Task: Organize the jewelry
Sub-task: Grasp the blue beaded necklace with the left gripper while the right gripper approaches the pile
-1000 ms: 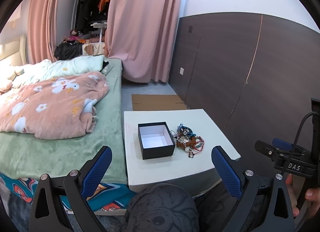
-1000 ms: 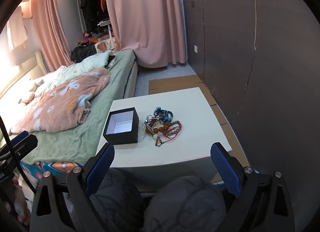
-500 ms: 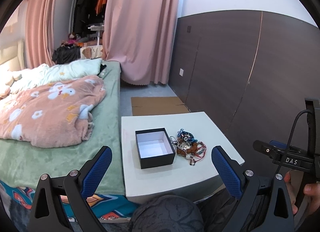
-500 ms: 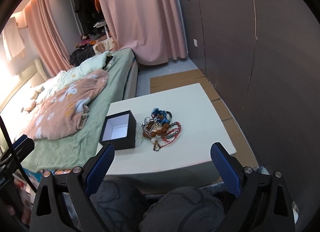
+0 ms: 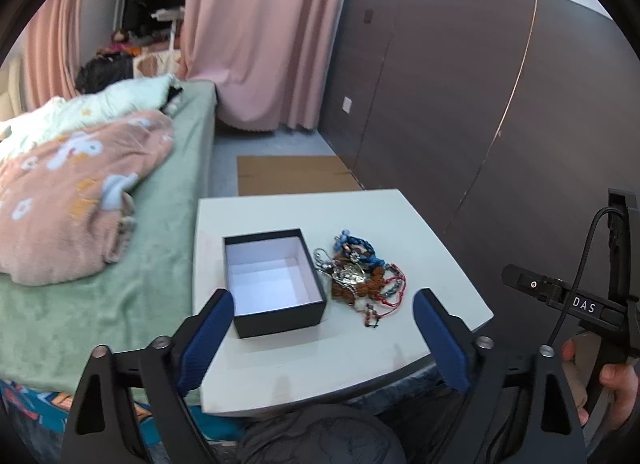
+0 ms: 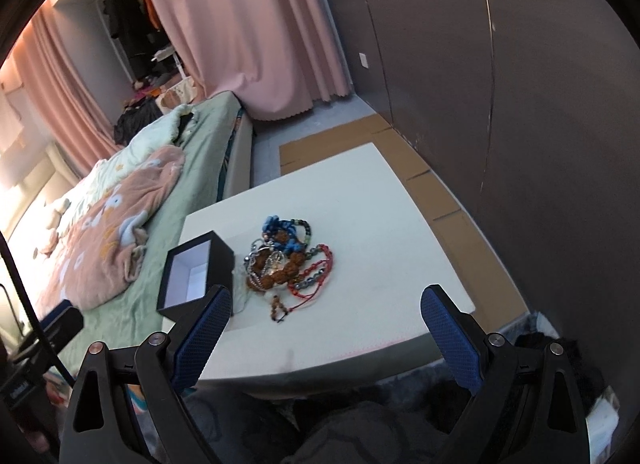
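Black box (image 5: pixel 276 284) open on the white table (image 5: pixel 420 232), white inside, nothing in it. Tangled jewelry heap (image 5: pixel 360 276) just at its 3 o'clock side — beads, cords, metal pieces. Left gripper (image 5: pixel 324 330) above the table's near edge, fingers apart and closing, nothing between. Right gripper (image 6: pixel 326 322) likewise wide apart, heap at 12 o'clock — untouched. Bed (image 5: pixel 100 284) at 9 o'clock.
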`<state>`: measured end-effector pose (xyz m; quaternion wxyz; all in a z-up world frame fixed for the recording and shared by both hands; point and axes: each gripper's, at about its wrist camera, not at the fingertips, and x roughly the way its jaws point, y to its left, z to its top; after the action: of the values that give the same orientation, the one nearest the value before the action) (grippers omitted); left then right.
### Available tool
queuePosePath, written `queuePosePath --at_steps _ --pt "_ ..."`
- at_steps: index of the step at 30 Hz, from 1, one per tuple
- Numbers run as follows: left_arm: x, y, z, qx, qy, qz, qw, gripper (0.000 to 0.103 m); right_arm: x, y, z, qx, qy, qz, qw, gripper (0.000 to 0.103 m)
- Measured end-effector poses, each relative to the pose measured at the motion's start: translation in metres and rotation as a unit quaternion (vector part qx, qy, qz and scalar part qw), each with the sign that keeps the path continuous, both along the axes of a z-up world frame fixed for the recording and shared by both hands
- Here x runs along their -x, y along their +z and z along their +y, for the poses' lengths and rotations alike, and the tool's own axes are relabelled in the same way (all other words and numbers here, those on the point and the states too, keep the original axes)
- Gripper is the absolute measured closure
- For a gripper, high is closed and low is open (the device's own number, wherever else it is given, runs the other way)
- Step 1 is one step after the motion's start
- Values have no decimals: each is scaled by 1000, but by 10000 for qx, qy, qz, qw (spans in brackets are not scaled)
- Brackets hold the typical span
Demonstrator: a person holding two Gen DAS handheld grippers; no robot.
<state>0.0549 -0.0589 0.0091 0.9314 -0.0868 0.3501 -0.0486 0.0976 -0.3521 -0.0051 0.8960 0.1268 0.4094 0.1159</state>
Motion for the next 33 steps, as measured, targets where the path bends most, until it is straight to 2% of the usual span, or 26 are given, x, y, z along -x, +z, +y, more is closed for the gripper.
queuePosePath --at_steps 2,7,9,14,17,22,31,33 --pt "-10 -6 -6 35 -92 91 9999 25 -7 -6 -1 -70 -1 66 10000 7" --pt "-36 -23 -17 168 -266 349 9989 39 -28 -24 -8 -495 3 318 9983 26" --pt "-46 -27 -19 279 -357 425 9981 43 -36 -30 -8 -635 16 424 9971 30" --pt "-74 -32 -23 474 -509 609 9957 53 -57 -41 -9 -918 -93 560 9942 31" --pt "-91 -32 -27 471 -595 693 9947 56 -67 -45 -8 -1097 -181 629 9918 31" --pt "-128 -38 -28 613 -672 982 9910 59 -92 -45 -2 -1342 -320 803 9872 39" --pt "-184 -58 -27 794 -582 1582 9825 60 -126 -53 1 -1856 -813 1224 9716 40" --pt "-194 -62 -31 731 -560 1658 9818 60 -130 -60 5 -1982 -878 1292 9676 40"
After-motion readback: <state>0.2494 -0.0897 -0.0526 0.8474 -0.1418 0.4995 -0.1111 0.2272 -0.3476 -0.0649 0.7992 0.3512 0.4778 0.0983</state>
